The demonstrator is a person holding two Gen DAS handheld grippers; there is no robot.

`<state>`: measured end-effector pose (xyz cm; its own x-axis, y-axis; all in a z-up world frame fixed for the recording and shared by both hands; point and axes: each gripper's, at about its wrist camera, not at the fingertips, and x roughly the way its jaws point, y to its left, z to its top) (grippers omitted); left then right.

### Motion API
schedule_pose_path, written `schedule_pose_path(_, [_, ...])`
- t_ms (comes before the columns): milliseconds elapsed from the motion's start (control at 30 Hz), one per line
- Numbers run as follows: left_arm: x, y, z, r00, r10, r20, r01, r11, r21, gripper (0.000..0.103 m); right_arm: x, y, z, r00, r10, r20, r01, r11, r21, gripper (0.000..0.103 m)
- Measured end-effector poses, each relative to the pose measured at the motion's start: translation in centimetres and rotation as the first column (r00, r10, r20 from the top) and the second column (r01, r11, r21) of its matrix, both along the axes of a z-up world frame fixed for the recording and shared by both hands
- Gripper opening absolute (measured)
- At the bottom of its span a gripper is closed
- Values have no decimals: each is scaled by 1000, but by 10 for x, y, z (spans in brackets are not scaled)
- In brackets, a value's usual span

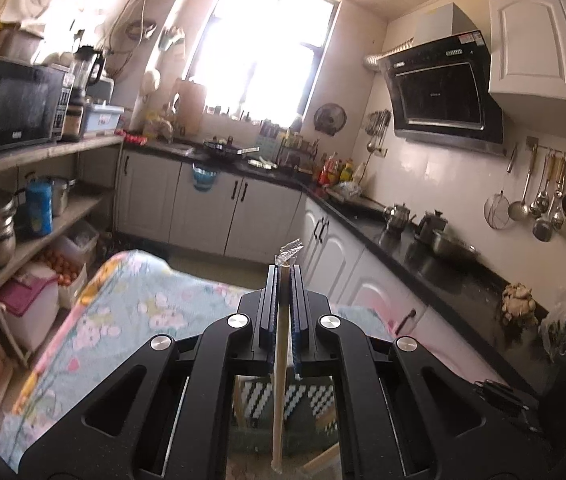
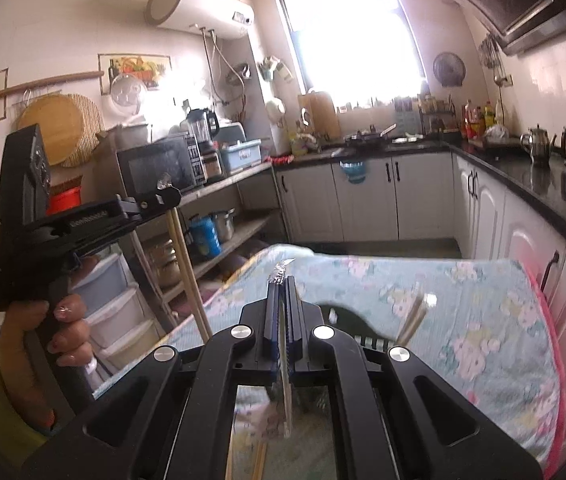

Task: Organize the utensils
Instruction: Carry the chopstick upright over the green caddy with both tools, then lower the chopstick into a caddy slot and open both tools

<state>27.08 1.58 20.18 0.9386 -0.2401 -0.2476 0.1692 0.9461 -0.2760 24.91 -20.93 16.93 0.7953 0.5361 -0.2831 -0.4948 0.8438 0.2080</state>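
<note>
In the left wrist view my left gripper (image 1: 284,271) is shut on a pale wooden chopstick (image 1: 279,380) in a clear wrapper, which hangs down below the jaws. The right wrist view shows my right gripper (image 2: 284,282) shut on another wrapped chopstick (image 2: 286,392) in the same way. There, my left gripper (image 2: 168,194) is raised at the left in a person's hand (image 2: 65,320), its chopstick (image 2: 189,272) dangling. A black-and-white patterned holder (image 2: 367,340) sits below on the floral-cloth table (image 2: 483,320), with blurred chopsticks (image 2: 415,314) beside it.
Shelves with a microwave (image 1: 19,104), pots and bins line the left wall. A black counter (image 1: 423,252) with kettles runs along the right, with hanging ladles (image 1: 543,200) above it. White cabinets (image 2: 367,200) and a window are at the back.
</note>
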Motion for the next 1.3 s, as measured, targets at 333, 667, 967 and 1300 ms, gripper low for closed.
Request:
schedule_pose_path(333, [29, -17, -1, 998, 44, 47, -46, 998, 51, 1, 29, -1, 27, 996, -44, 72, 44, 999, 14, 3])
schedule_pose_path(667, [49, -19, -43, 997, 58, 48, -60, 998, 36, 1, 53, 5, 15, 990, -92, 102, 94, 995, -14, 3])
schedule_pose_path(967, [60, -16, -76, 999, 51, 16, -51, 999, -8, 1, 75, 9, -9, 990, -121, 76, 123, 992, -34, 3])
schedule_pose_path(1300, [61, -18, -97, 1000, 21, 11, -21, 1000, -23, 1, 84, 13, -28, 988, -135, 80, 139, 989, -53, 3])
